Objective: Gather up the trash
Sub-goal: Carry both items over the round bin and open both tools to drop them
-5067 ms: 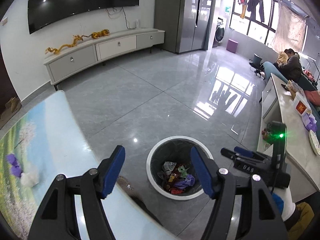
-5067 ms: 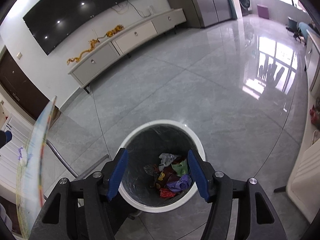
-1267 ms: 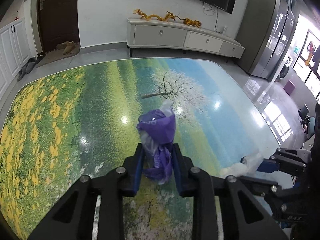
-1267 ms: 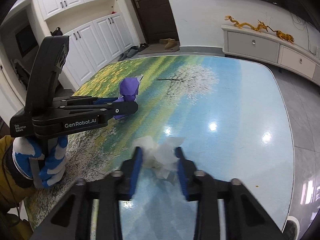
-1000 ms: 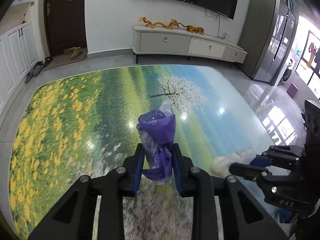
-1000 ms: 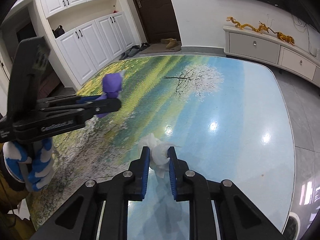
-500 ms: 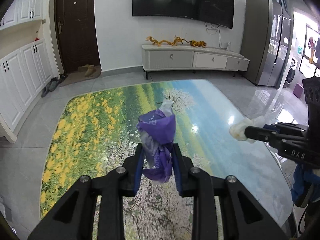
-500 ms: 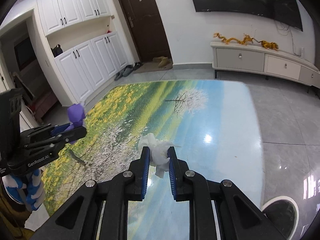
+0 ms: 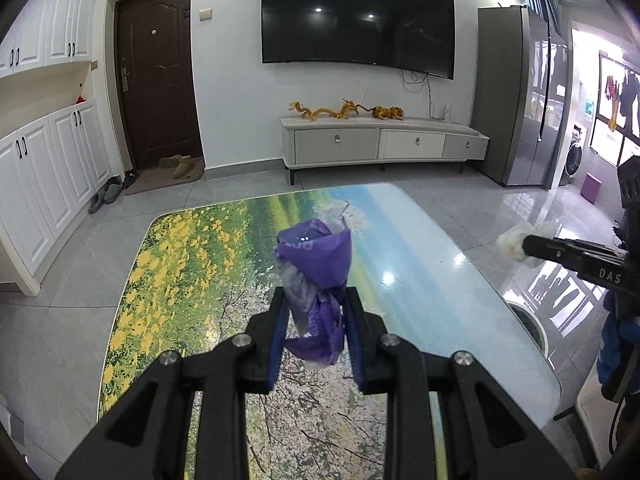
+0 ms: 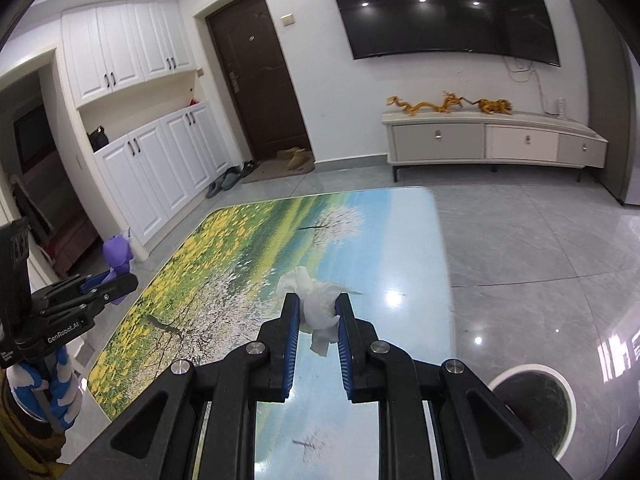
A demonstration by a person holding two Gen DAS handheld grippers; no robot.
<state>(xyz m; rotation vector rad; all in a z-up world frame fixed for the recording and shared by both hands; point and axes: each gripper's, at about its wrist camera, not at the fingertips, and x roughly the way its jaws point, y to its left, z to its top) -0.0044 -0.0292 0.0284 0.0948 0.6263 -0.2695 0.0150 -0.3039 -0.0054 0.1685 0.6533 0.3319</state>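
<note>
Two handheld grippers hang above a table (image 9: 192, 264) printed with a meadow and a blossoming tree, each clamped on one piece of trash. The left gripper (image 9: 316, 320), at lower centre of its own view, pinches a crumpled purple wrapper (image 9: 314, 276) between blue-lined fingers (image 9: 277, 332); pale lettering on the wrapper is too creased to read. The right gripper (image 10: 317, 320), lower centre of its own view, squeezes a wad of white tissue (image 10: 316, 304), a loose tail hanging below the pads. Both pieces are held clear of the tabletop. At the left edge of the right wrist view the left tool's side reads "GenRobot.AI", with smaller print beneath it illegible; a blue-and-white gloved hand (image 10: 44, 392) grips its handle, partly cut off by the frame. At the right edge of the left wrist view the other tool shows only "DAS", the rest cut off. A white-rimmed trash bin (image 10: 532, 404) sits on the floor at lower right of the right wrist view, its contents lost in shadow. On the far wall hangs one dark television (image 9: 356, 16) above one low cabinet (image 9: 380, 144) carrying golden dragon figures (image 9: 344, 110), their number hard to separate.
</note>
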